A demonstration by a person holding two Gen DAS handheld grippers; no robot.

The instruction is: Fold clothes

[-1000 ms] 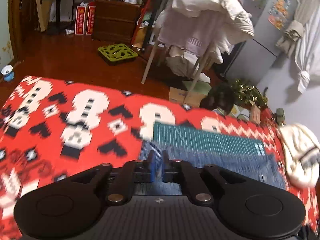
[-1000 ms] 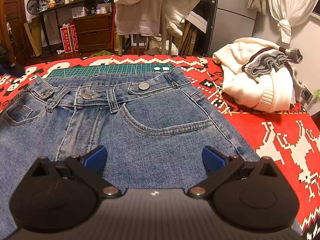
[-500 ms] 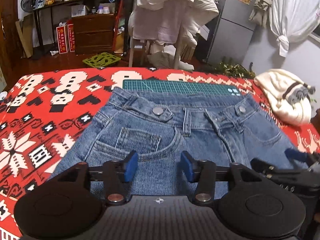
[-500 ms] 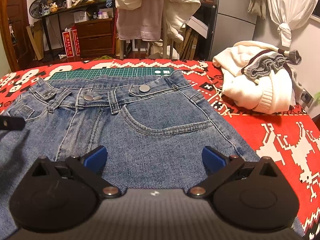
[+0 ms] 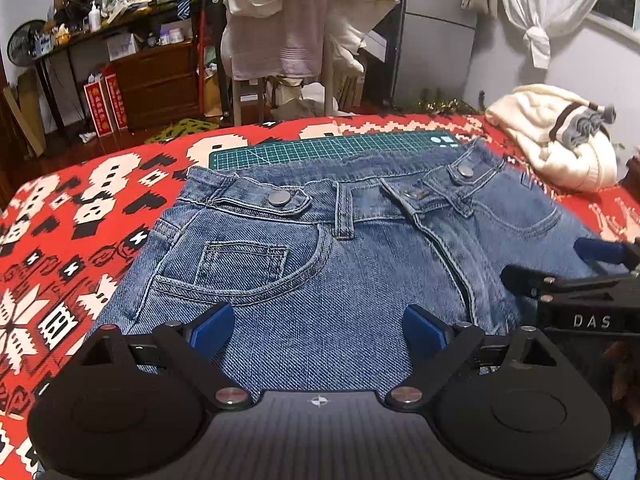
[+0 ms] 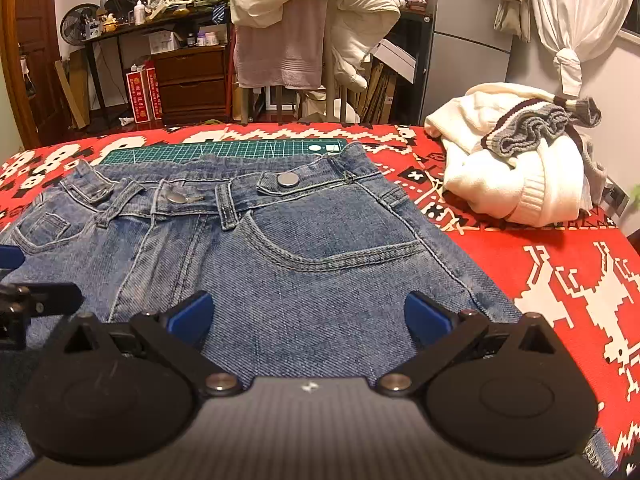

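A: Left wrist view first. Where do the jeans (image 5: pixel 320 264) sit?

B: Flat, front side up, on the red patterned blanket (image 5: pixel 80 216). The waistband lies over the near edge of the green cutting mat (image 5: pixel 332 146), which I'll use as the landmark. Nothing is folded that I can see, so I judge the task barely begun.

A: Left gripper (image 5: pixel 318 330)?

B: Fingers spread wide, holding nothing, low over the denim on the near side of the mat, below the coin pocket. Whether they touch the cloth I cannot tell. The right gripper (image 5: pixel 576 268) shows at the right edge of this view.

A: Right wrist view?

B: The same jeans, waistband against the mat. The right gripper's fingers (image 6: pixel 188 314) are spread too and empty, over the pocket panel. The left tool pokes in at the left edge.

A: What remains?

B: As I read it, everything: the whole fold of the jeans. The cream sweater (image 6: pixel 516 168), heaped on the blanket to the right of the mat, is unfolded too. The legs are out of frame, so how they lie is unknown.

A: Obstructions?

B: The sweater is apart from the denim. Beyond the mat, a chair draped with laundry (image 6: pixel 304 28) stands off the blanket. Nothing sits on the jeans.
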